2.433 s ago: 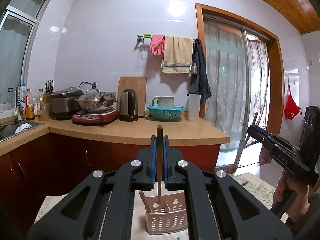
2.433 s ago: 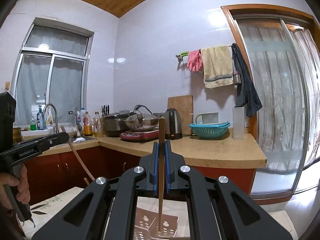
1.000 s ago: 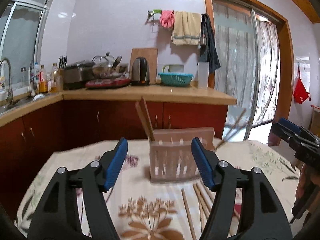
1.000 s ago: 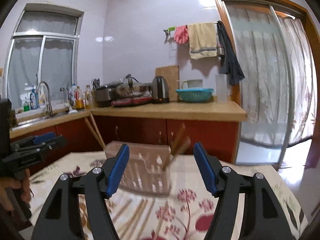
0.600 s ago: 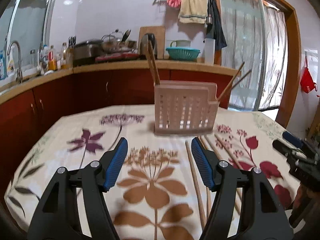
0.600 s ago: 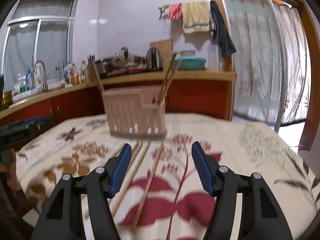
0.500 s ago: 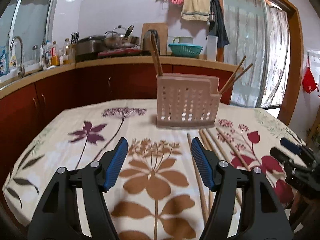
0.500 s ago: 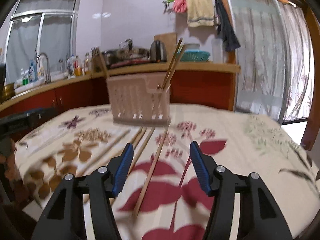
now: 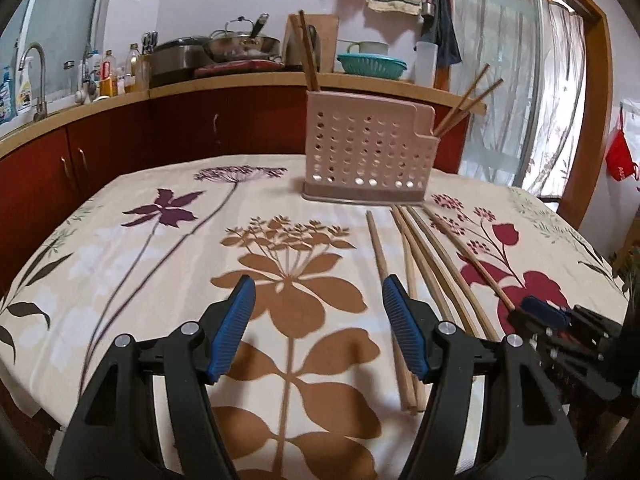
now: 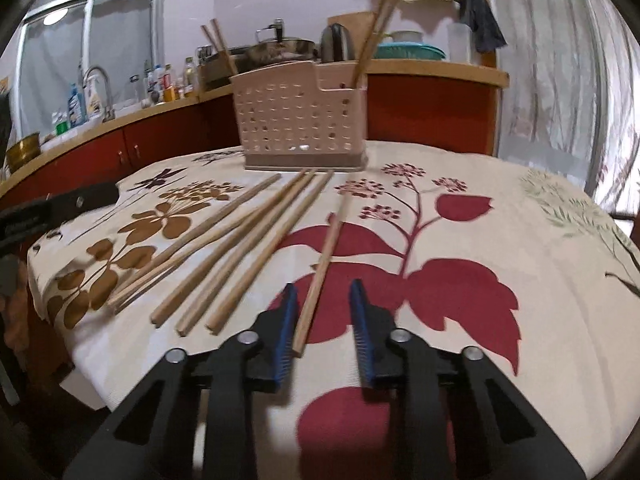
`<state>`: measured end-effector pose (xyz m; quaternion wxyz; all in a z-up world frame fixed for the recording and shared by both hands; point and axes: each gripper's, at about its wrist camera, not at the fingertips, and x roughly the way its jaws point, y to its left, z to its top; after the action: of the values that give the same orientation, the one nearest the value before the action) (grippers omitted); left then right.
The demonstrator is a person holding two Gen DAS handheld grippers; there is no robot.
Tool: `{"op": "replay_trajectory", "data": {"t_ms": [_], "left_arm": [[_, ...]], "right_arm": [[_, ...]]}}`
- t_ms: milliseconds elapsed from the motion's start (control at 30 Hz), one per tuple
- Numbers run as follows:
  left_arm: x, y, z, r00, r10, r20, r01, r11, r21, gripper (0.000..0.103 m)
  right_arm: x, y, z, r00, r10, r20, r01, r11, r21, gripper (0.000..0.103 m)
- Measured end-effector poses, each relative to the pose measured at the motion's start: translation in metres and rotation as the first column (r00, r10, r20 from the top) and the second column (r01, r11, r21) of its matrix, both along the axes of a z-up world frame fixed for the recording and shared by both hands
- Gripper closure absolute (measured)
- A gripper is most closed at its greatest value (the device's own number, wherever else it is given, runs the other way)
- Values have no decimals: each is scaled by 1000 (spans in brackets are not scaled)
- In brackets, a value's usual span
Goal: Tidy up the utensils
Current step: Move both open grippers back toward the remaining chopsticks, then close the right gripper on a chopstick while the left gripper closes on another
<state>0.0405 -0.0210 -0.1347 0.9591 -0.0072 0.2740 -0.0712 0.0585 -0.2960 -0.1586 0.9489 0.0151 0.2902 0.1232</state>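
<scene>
left gripper: black with blue pads, jaws spread wide over the floral-cloth surface, nothing between them; its right finger covers part of the nearest chopstick.
right gripper: jaws have just been closing, now a narrow gap. Lone wooden chopstick has its near end between the pads, close to the left pad; contact hard to make out, right pad clearly off it.
loose wooden chopsticks: fanned flat on the surface, left of the lone one, near ends by the cloth edge; motion-blurred, count unclear.
pink perforated plastic utensil holder: upright at far side of the surface, beyond the far tips of the sticks.
sticks in holder: two leaning out at its left end, two at its notched right end; lower parts hidden inside.
</scene>
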Motion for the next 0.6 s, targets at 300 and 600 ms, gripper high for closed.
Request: {"op": "replay_trajectory", "data": {"t_ms": [300, 600], "left_arm": [[5, -21, -17, 997, -57, -48, 58, 998, 9, 39], [18, -27, -38, 989, -59, -137, 64, 997, 36, 42]], "right_arm": [[-5, -7, 0, 1000, -7, 5, 7, 1000, 2, 91], [-3, -7, 1, 1000, -2, 4, 2, 1000, 1, 91]]}}
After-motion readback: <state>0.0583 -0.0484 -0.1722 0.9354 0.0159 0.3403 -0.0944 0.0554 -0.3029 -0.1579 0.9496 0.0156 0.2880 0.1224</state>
